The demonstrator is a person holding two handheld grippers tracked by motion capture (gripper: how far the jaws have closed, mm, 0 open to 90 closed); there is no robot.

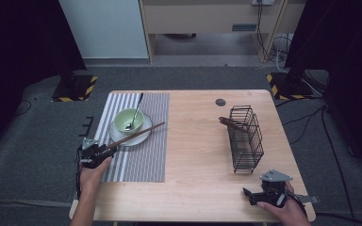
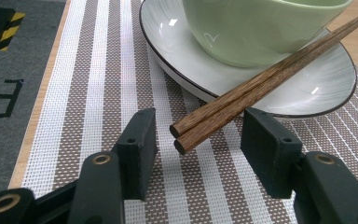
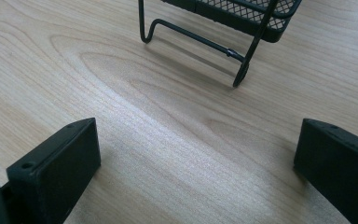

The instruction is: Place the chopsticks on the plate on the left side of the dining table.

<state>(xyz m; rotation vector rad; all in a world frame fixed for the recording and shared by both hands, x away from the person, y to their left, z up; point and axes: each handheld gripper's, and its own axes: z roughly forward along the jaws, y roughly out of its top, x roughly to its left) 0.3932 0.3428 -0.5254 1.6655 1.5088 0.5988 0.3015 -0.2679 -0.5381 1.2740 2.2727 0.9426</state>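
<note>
As the left gripper [image 2: 193, 149] lay low over the striped mat [image 2: 98, 93], the step in hand looked like picking up the chopsticks [image 2: 261, 79]. They leaned on the plate [image 2: 326, 84] beside the green bowl [image 2: 261, 28], their near ends jutting out between the jaws. Those jaws stood about half apart, and neither pad touched the wood, so nothing was held. The next move would call for closing squarely on both sticks together, then lifting without dragging the plate; the likely goal was the wire basket [image 1: 245, 139] across the table. The right gripper [image 3: 196, 163] waited near the basket's foot, its jaws wide apart and bare.
</note>
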